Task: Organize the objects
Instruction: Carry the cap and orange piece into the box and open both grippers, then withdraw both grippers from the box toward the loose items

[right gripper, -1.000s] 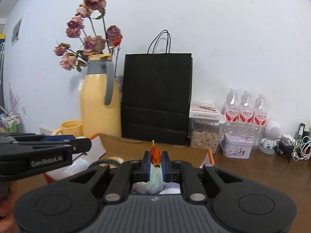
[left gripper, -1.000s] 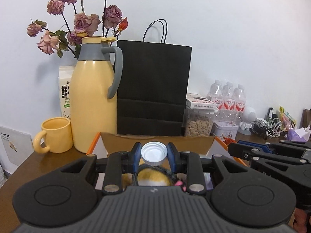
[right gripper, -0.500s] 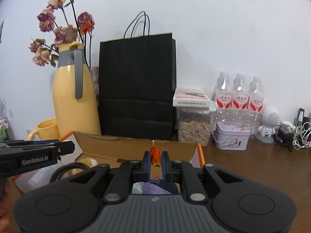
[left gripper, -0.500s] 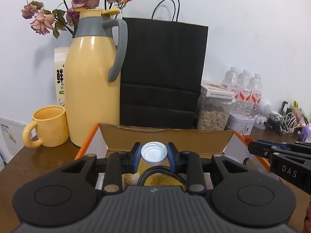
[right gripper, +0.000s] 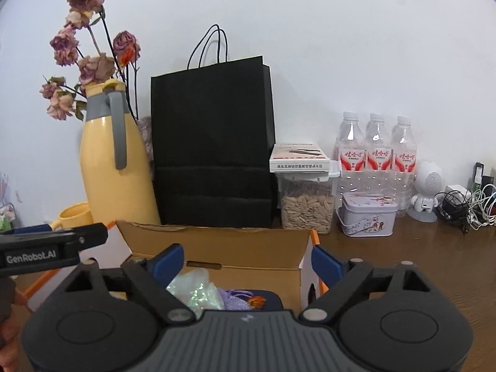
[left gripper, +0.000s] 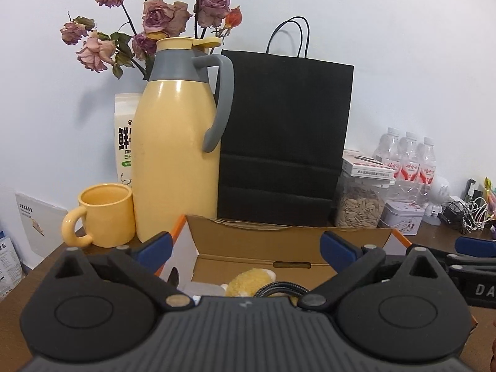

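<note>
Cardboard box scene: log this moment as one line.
left gripper: open, jaws just opened, empty | right gripper: open, jaws just opened, empty | cardboard box: orange dried flower inside

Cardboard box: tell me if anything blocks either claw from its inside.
Nothing visible does. The cardboard box is open on top. The left claw and right claw have both just been opening, with nothing between their jaws. The orange flower lies inside, and a yellow plush.

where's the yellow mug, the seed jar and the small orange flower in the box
yellow mug [left gripper: 107, 218]: left wrist view, on its front wall
seed jar [right gripper: 307, 209]: right wrist view, on the seeds behind its clear wall
small orange flower [right gripper: 256, 301]: right wrist view, on its petals
</note>
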The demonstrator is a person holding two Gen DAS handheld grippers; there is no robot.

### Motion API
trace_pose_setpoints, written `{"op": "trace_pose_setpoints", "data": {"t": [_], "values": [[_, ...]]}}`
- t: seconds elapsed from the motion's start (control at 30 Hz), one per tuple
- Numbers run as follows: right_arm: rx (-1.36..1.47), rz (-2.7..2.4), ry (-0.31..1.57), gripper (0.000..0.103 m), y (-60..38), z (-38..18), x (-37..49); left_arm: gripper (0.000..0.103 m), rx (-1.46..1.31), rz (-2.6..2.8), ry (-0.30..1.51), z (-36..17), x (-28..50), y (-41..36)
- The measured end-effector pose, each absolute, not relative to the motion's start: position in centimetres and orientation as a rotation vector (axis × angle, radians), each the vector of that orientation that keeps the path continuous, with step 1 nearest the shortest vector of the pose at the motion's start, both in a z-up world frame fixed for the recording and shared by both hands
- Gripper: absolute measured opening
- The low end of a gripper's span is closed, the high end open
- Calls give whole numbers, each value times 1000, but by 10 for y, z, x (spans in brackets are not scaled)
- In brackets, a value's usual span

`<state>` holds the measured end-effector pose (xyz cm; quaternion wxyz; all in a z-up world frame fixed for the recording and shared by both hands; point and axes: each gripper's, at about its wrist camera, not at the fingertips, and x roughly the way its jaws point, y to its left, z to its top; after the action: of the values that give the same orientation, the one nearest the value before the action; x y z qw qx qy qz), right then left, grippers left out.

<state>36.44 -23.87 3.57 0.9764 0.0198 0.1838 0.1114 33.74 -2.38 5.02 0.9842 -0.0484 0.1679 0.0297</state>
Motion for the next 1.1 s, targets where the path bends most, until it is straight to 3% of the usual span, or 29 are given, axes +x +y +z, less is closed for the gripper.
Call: {"op": "trace_pose_setpoints", "data": {"t": [0.67, 1.1], "values": [[3, 249, 327, 101, -236, 49, 322, 103, -91, 33, 254, 56, 279, -22], [-59, 269, 392, 102, -234, 14, 261, 103, 19, -24, 374, 13, 226, -37]]}}
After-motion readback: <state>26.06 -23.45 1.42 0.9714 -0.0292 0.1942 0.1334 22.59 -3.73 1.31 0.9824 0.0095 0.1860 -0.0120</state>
